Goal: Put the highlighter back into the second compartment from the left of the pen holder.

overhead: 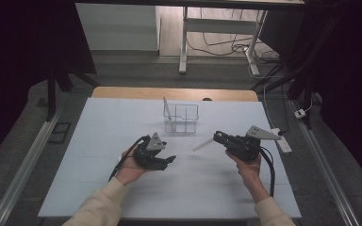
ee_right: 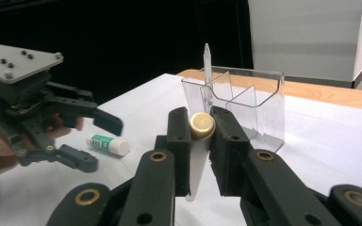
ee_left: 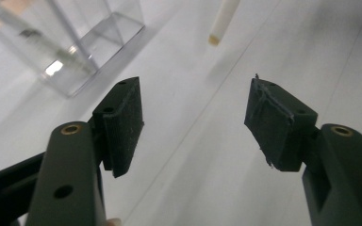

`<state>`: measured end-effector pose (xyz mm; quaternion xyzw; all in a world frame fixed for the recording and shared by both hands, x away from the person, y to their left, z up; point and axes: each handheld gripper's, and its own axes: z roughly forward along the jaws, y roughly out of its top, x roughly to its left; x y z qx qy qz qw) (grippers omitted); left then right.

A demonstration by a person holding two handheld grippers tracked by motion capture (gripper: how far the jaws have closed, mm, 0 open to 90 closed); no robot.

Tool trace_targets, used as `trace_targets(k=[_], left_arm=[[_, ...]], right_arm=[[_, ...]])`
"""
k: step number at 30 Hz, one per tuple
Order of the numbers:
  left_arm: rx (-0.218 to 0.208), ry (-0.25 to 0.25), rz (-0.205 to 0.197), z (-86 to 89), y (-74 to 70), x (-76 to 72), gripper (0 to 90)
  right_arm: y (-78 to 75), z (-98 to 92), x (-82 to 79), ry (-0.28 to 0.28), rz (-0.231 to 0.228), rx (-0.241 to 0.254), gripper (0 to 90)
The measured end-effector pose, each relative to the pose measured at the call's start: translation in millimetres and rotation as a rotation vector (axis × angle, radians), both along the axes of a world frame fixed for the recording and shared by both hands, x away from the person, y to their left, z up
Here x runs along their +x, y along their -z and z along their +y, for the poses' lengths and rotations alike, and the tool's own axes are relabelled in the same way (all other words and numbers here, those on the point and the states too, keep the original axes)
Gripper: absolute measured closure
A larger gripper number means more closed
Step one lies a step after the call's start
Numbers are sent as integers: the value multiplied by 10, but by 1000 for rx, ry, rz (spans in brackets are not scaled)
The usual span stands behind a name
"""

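The right gripper (ee_right: 201, 155) is closed tight on a white pen (ee_right: 195, 160) with a gold end. Its two jaws squeeze the pen near that gold end, and in the high view the pen sticks out toward the middle of the table (overhead: 99, 188), up in the air. The left gripper (ee_left: 195, 122) is open and holds nothing; only bare white table shows between its jaws.

The job looks like putting pens into the clear holder (ee_right: 259, 101). To do it well, the right hand should tip the pen up so it stands straight, bring it over an empty part of the holder, and let go only when the low end is inside. The holder is light and see-through, so a bump on its wall could push it away. The left gripper could wait close by to steady it.

Counting: two grippers. One clear holder with a few small rooms inside; I cannot be sure how many. One pen (ee_right: 207, 70) already stands in the holder, leaning on a wall. One pen is in the right gripper. One little glue stick (ee_right: 107, 144) with a green label lies on the table by the left gripper.
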<state>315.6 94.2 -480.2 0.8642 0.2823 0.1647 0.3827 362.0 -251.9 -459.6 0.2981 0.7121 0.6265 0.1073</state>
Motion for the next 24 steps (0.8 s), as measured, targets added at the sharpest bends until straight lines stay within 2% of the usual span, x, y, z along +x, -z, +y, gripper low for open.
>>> trace_targets(k=[7, 13, 18, 24], left_arm=[[-30, -58, 12, 390, -4, -188, 354], [-57, -115, 12, 705, 10, -275, 351], [-58, -135, 26, 833, 50, -254, 348], [-57, -136, 33, 880, 72, -236, 346]], right_arm=[[-93, 57, 49, 6, -14, 5, 780], [-241, 171, 90, 8, -49, 13, 780], [-291, 270, 152, 9, -55, -1, 780], [-333, 349, 247, 25, -49, -6, 780]])
